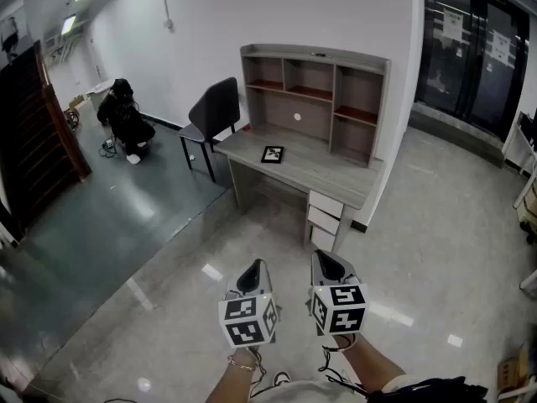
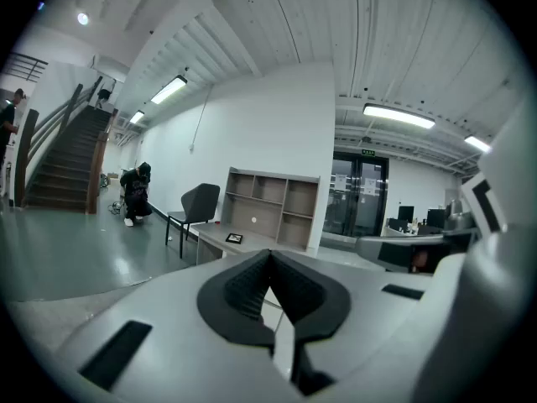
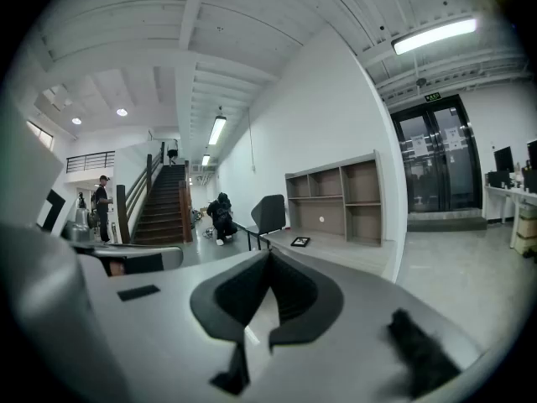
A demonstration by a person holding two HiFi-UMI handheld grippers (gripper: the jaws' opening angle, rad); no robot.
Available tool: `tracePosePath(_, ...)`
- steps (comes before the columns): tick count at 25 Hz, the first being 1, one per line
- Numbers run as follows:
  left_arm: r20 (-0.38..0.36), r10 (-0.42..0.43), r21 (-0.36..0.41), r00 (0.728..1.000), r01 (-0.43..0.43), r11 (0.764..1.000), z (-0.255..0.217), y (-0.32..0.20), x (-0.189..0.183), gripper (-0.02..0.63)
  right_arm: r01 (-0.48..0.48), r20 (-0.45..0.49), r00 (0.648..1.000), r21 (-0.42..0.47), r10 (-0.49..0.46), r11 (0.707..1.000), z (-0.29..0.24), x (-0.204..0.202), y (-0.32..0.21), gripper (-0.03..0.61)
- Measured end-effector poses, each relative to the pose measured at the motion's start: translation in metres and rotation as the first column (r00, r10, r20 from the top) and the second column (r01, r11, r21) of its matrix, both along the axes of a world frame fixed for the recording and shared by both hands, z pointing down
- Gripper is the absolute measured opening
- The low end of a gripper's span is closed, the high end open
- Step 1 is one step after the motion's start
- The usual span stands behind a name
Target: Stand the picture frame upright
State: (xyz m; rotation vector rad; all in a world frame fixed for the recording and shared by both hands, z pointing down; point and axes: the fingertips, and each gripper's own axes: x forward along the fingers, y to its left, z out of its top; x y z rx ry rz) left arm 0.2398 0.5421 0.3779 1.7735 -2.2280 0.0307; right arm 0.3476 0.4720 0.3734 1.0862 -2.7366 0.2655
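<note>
Nothing of the task is done yet: the picture frame [image 1: 272, 154] lies flat on the desk [image 1: 336, 176], well apart from the left gripper [image 1: 252, 269] and right gripper [image 1: 330, 263], both with jaws closed together on nothing

We're in a big open office hall: glossy pale tiled floor [image 1: 168, 250], bare white walls, long ceiling strip lights [image 2: 398, 116]. Against a white pillar stands a grey wooden desk [image 1: 294, 162] with drawers and an open shelf unit on top [image 1: 312, 99], a dark chair [image 1: 214, 112] beside it. Dark glass double doors [image 1: 478, 53] on one side, a dark-railed staircase [image 3: 172, 204] on the other, computer monitors [image 2: 409, 217] on work desks beyond.
</note>
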Motion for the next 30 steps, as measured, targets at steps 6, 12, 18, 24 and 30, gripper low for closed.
tracePosePath(6, -0.002, -0.012, -0.008, 1.000, 0.012, 1.000, 0.004, -0.003, -0.017, 0.003, 0.021, 0.035, 0.999, -0.030, -0.020, 0.999, 0.002, -0.017, -0.002, 0.032)
tracePosePath(12, 0.000, -0.010, -0.009, 1.000, 0.010, 1.000, 0.006, -0.009, -0.047, 0.003, -0.004, 0.027, 1.000, -0.037, 0.005, 0.999, 0.006, -0.040, -0.014, 0.032)
tracePosePath(18, 0.033, 0.010, -0.041, 0.999, -0.009, 0.999, 0.018, -0.017, -0.080, 0.003, -0.030, 0.014, 0.999, -0.057, 0.031, 0.998, 0.019, -0.056, -0.027, 0.032)
tracePosePath(24, 0.014, 0.009, -0.063, 1.000, -0.008, 0.998, 0.031, -0.038, -0.104, 0.003, -0.050, -0.016, 0.999, -0.080, 0.049, 0.996, 0.034, -0.070, -0.054, 0.032)
tracePosePath(30, -0.004, -0.015, -0.049, 1.000, 0.015, 0.999, 0.036, -0.071, -0.132, 0.003, -0.043, -0.023, 0.999, -0.078, 0.041, 0.996, 0.039, -0.094, -0.093, 0.032)
